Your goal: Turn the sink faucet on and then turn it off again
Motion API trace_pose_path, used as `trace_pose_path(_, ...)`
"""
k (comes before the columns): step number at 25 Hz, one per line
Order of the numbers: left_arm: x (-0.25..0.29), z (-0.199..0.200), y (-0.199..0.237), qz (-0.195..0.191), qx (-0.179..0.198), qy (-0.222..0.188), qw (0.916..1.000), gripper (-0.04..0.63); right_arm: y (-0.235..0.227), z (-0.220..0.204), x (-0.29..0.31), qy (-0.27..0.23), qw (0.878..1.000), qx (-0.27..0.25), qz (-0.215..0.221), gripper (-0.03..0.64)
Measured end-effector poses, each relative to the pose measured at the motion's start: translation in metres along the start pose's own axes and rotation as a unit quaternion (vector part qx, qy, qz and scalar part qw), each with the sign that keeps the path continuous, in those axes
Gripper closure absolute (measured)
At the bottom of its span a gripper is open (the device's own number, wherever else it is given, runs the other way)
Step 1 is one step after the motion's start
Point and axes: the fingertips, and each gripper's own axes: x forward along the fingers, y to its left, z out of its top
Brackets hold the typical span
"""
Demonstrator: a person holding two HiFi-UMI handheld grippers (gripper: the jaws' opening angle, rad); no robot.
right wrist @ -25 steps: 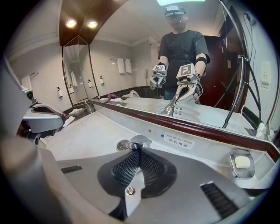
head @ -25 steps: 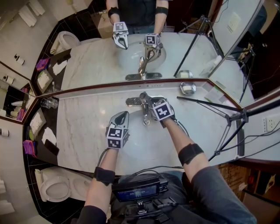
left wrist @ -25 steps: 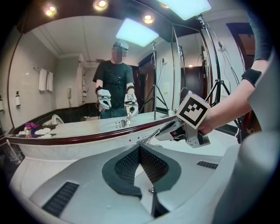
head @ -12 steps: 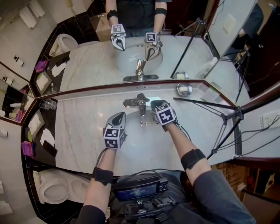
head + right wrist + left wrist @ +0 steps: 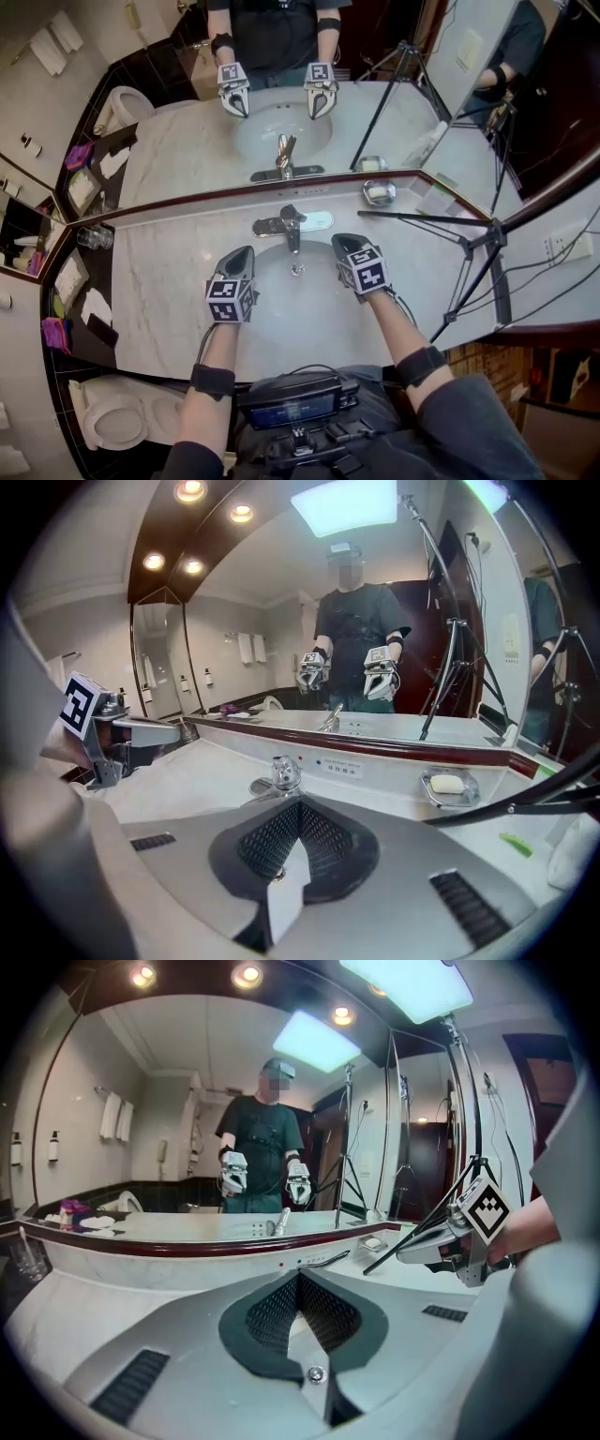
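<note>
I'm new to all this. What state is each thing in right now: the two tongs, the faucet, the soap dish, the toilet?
Left tongs: shut, holding nothing.
Right tongs: shut, holding nothing, clear of the faucet.
Faucet: touched by neither tongs, no water stream visible.
Soap dish: holds a bar of soap.
Toilet: lid up, bowl open.

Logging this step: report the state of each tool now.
Left tool: closed, holding nothing.
Right tool: closed, holding nothing, clear of the faucet.
</note>
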Motion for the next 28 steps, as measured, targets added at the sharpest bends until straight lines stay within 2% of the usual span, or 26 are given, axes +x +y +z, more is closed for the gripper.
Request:
trace_pose_path(9, -0.005, -0.001, -0.010, -0.020, 0.005, 0.003, 0.9998, 0.595, -0.012, 0.001, -0.038, -0.035, 0.999, 0.023, -0.011, 0.601)
trace_pose_path(20, -0.008, -0.006, -0.009, -0.014, 0.009, 0.005, 0.9998, 0.595, -0.008, -0.007, -0.033, -0.029, 0.999, 0.021, -0.007, 0.601)
trace_pose_path(28, -0.004, -0.010, -0.010, -0.013, 0.019, 0.018, 0.9996, 0.595, 0.006, 0.037, -0.004, -0.043, 0.999, -0.008, 0.013, 0.601)
